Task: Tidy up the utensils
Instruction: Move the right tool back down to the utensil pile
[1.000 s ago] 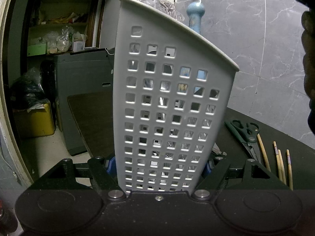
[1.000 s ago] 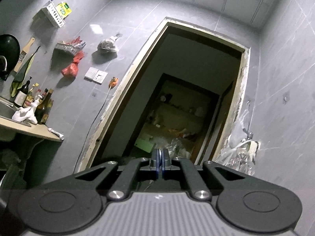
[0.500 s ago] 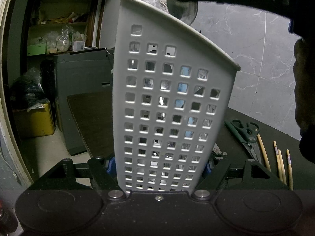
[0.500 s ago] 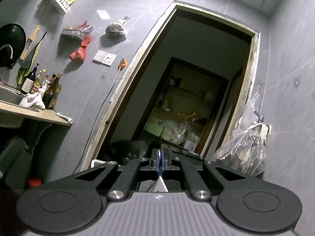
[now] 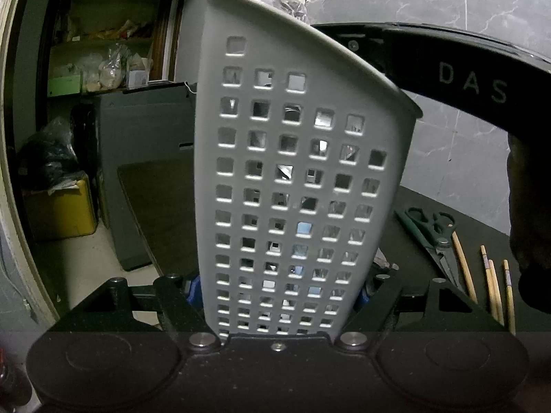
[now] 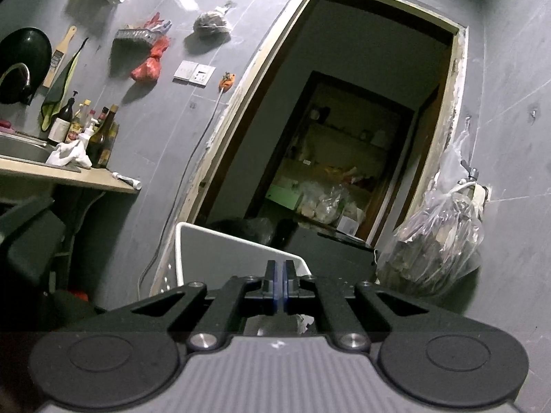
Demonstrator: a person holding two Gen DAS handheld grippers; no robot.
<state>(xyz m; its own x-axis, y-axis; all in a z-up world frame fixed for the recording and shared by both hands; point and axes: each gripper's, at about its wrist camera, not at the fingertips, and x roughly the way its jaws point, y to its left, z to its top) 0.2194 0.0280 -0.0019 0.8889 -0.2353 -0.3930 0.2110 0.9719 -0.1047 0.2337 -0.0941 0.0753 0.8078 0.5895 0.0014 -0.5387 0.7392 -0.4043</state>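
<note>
**Lowering a spoon into the holder**

I'm clamping the white holder [image 5: 296, 186] with my left gripper [image 5: 275, 296] while my right gripper [image 6: 279, 287], jaws together, has come down over its rim (blue-handled spoon [image 5: 303, 241] now inside). Scissors [image 5: 430, 234] and chopsticks [image 5: 492, 285] are waiting on the table [image 5: 430, 206].

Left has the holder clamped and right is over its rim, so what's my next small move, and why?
Probably open the right gripper. It is shut on a spoon whose blue handle already shows deep inside the white holder, which the left gripper grips at its base. Scissors and chopsticks remain.
</note>
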